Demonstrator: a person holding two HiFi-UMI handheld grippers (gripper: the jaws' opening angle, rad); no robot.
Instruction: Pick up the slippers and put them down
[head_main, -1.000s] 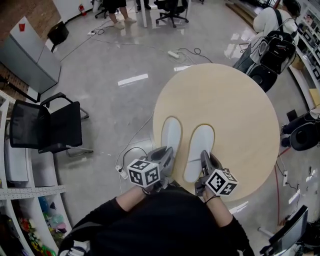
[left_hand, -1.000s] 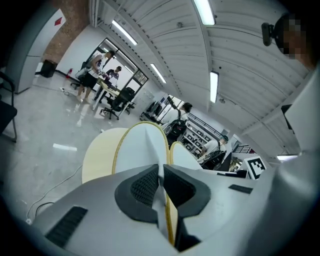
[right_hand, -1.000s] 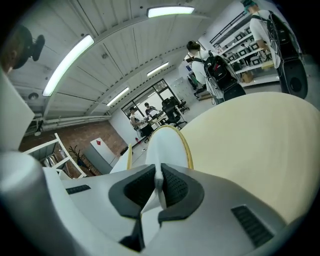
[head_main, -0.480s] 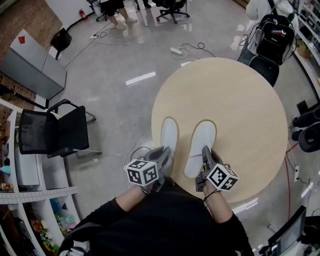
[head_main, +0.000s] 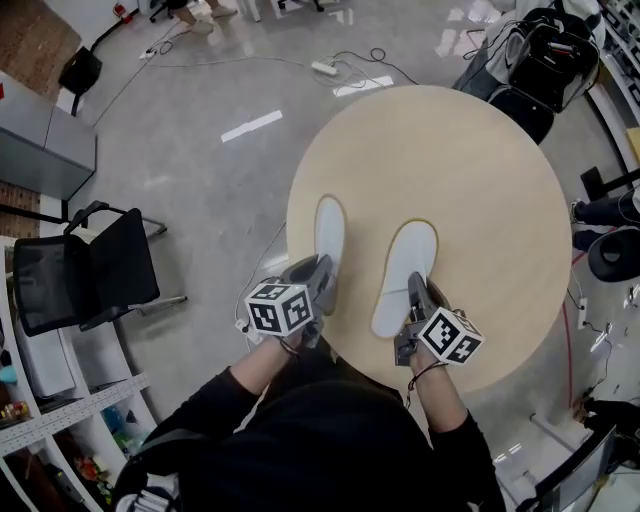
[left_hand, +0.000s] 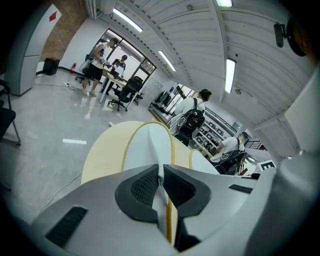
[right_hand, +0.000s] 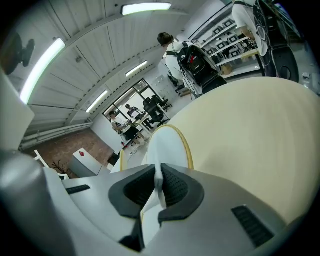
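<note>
Two flat white slippers with thin yellow rims are side by side on the pale round desk (head_main: 470, 180), at the lower centre of the head view. The left gripper (head_main: 318, 285) has its fingers (left_hand: 142, 187) clamped on the heel of the left slipper (head_main: 329, 228). The right gripper (head_main: 418, 300) is clamped on the heel of the right slipper (head_main: 405, 275).

the left slipper (head_main: 329, 232) and right slipper (head_main: 405, 278) are white, rimmed yellow. the table (head_main: 470, 200) is pale beige. the left claw (left_hand: 161, 182) and right claw (right_hand: 159, 186) are grey with black ribbed pads (left_hand: 142, 186) and black-and-white marker cubes (head_main: 278, 308).
</note>
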